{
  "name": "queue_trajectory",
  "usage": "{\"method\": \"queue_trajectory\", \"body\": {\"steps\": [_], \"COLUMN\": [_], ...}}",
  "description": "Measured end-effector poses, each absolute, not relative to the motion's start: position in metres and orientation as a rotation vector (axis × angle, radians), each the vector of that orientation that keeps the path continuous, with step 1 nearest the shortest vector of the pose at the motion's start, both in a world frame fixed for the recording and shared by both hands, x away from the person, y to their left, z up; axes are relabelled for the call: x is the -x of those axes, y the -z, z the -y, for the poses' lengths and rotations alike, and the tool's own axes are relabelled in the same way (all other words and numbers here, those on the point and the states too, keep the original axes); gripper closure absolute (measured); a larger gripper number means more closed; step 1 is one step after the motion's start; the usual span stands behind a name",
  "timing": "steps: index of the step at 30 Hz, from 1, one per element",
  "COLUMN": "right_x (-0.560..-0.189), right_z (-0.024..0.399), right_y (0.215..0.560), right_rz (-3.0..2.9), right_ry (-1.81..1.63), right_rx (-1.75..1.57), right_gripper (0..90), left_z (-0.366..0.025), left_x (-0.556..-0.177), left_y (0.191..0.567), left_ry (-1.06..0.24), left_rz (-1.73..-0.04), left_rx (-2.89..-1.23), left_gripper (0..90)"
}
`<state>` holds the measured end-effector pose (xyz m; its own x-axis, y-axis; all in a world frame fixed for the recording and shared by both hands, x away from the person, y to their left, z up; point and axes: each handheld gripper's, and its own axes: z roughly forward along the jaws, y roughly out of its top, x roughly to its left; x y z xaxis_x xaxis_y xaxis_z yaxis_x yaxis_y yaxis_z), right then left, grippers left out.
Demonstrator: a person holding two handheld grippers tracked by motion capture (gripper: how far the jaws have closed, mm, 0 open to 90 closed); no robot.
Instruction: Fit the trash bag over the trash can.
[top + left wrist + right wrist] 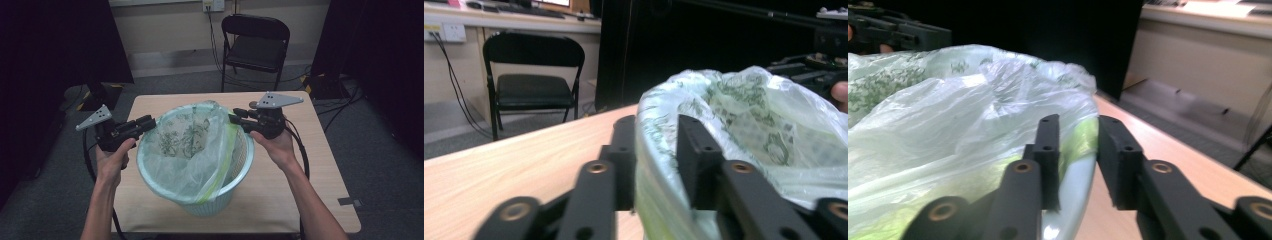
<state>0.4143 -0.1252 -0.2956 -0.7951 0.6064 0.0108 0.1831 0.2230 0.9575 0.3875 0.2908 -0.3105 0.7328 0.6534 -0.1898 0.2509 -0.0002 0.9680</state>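
Note:
A pale round wastebasket stands in the middle of the wooden table, lined with a thin clear plastic bag printed in green. The bag's mouth is folded over the rim. My left gripper is at the basket's left rim; in the left gripper view its jaws straddle the bag-covered rim and are shut on it. My right gripper is at the far right rim; in the right gripper view its jaws are shut on the bag's green edge and the rim.
A black folding chair stands beyond the table's far edge, with cables on the floor around it. Dark curtains hang at both sides. Bare tabletop lies right of the basket.

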Motion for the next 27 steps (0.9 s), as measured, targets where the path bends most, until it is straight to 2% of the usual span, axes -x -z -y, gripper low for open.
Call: {"method": "queue_trajectory", "body": {"steps": [4,5,6,16,27], "right_x": [-0.411,-0.411,-0.411,-0.401,-0.388], "right_z": [0.129,0.130,0.131,0.139,0.160], "right_y": [0.293,0.293,0.292,0.295,0.315], "right_rz": [-2.095,-2.088,-2.089,-2.045,-2.048], "right_ry": [-1.613,-1.625,-1.632,-1.638,-1.603], "right_rx": [-0.729,-0.726,-0.718,-0.735,-0.788], "right_gripper": [80.3,87.0,90.0,90.0,90.0], "left_z": [-0.291,-0.291,-0.291,-0.295,-0.297], "left_x": [-0.385,-0.384,-0.383,-0.373,-0.365], "left_y": [0.310,0.310,0.310,0.310,0.311], "left_ry": [-0.373,-0.381,-0.383,-0.405,-0.418], "left_rz": [-0.755,-0.754,-0.755,-0.748,-0.742], "left_rx": [-1.582,-1.587,-1.585,-1.583,-1.577], "left_gripper": [74.6,74.7,74.7,74.5,74.3]}}
